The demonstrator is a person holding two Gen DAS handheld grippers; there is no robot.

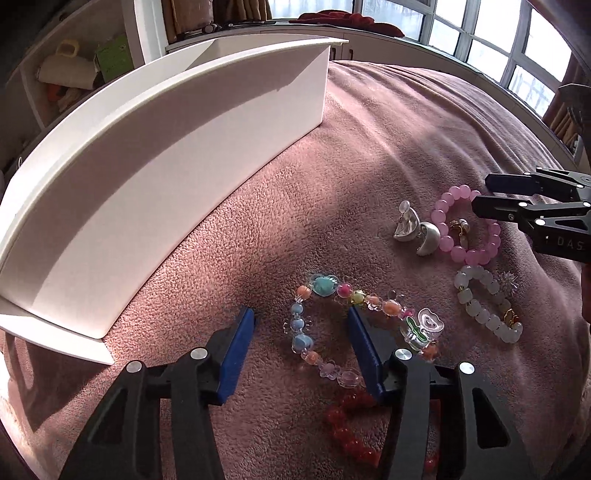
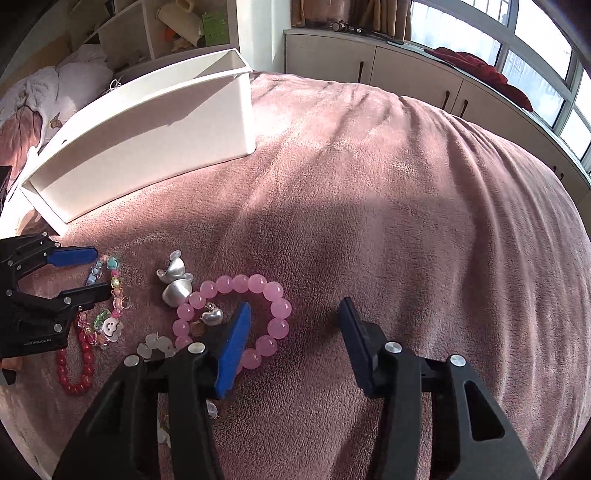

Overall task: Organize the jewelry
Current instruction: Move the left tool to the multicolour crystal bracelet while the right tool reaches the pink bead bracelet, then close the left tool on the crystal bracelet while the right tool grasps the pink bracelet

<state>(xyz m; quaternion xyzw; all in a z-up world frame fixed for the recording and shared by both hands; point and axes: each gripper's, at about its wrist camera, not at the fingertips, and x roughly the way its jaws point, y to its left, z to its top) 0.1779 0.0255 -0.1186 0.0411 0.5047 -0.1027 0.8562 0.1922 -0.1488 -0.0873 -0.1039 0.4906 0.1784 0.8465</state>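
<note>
Jewelry lies on a pink blanket (image 1: 369, 147). My left gripper (image 1: 301, 328) is open and straddles the left half of a multicolour charm bracelet (image 1: 321, 288), also seen in the right wrist view (image 2: 114, 295). My right gripper (image 2: 295, 314) is open, its left finger inside the ring of a pink bead bracelet (image 2: 258, 284), which also shows in the left wrist view (image 1: 447, 206). Silver earrings (image 1: 413, 227) lie beside it. A white bead bracelet (image 1: 476, 306) and a red bead bracelet (image 2: 74, 369) lie nearby. A white box (image 1: 166, 166) stands at the left.
White shelves (image 2: 147, 33) and low cabinets (image 2: 406, 70) stand beyond the bed, under windows (image 2: 517, 55). A rumpled quilt (image 2: 55, 88) lies at the far left. The blanket stretches bare to the right of the jewelry (image 2: 406, 184).
</note>
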